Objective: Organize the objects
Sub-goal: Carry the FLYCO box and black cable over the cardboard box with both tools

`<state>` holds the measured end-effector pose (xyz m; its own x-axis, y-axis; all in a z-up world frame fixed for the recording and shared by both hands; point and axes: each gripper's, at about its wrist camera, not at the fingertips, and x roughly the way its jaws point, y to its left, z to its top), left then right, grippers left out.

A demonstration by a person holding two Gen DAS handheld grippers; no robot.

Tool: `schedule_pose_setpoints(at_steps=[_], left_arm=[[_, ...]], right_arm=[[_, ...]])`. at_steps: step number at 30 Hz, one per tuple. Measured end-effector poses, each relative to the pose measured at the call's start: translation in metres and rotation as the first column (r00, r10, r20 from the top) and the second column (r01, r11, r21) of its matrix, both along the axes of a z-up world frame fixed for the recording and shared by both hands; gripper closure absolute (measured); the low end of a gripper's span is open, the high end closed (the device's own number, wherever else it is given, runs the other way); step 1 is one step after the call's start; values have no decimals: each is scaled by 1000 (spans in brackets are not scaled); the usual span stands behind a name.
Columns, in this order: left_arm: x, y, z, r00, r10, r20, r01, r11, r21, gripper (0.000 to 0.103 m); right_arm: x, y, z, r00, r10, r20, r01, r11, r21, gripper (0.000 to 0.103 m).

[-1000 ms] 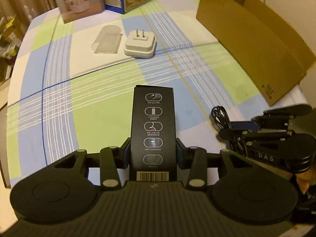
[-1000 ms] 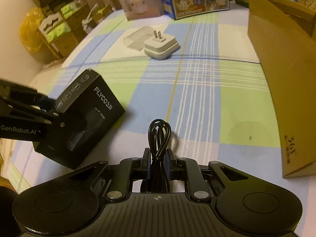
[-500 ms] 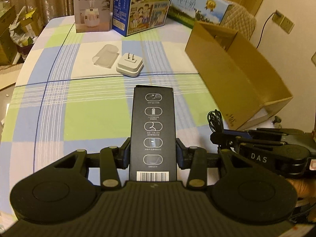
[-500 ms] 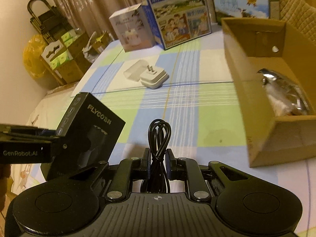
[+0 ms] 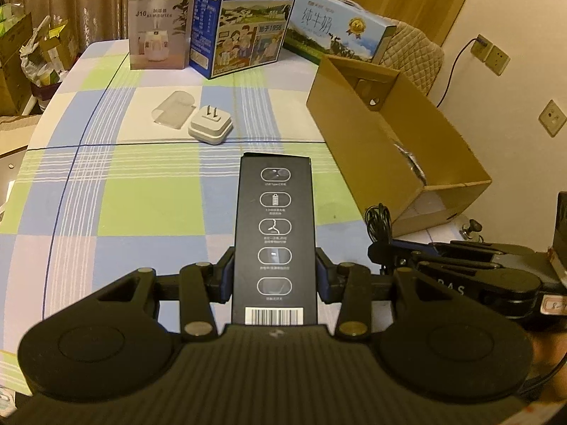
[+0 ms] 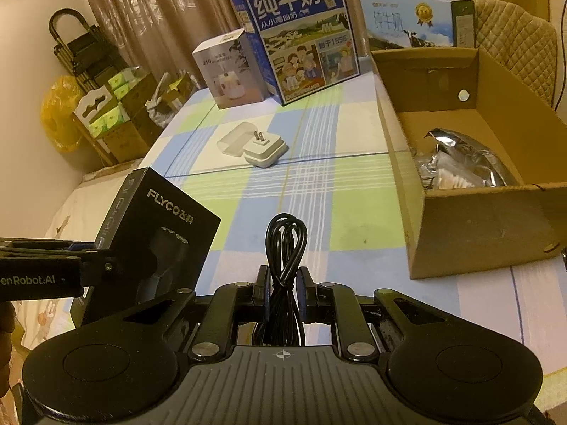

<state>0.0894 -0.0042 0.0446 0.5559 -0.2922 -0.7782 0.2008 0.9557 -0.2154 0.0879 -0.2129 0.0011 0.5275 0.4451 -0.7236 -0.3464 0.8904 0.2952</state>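
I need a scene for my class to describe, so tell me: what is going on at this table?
A person is tidying up with two handheld tongs. The left tongs are clamped on a tall black cardboard box, and the right tongs pinch a coiled black cable; both are held above the checked tablecloth. An open brown cardboard carton with a shiny foil bag inside stands to the right. A white plug adapter lies on the cloth.

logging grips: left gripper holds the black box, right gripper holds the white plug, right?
Not quite. The left gripper does hold the black box, but the right gripper holds a coiled black cable; the right wrist view shows the white plug lying on the table.
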Motion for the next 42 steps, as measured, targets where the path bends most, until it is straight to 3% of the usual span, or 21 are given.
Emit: schedule_pose_setpoints(at_steps=[42], left_arm=[[5, -53, 32, 995, -64, 70, 68, 996, -60, 65]], right_arm=[[2, -65, 35, 988, -133, 80, 131, 991, 27, 92]])
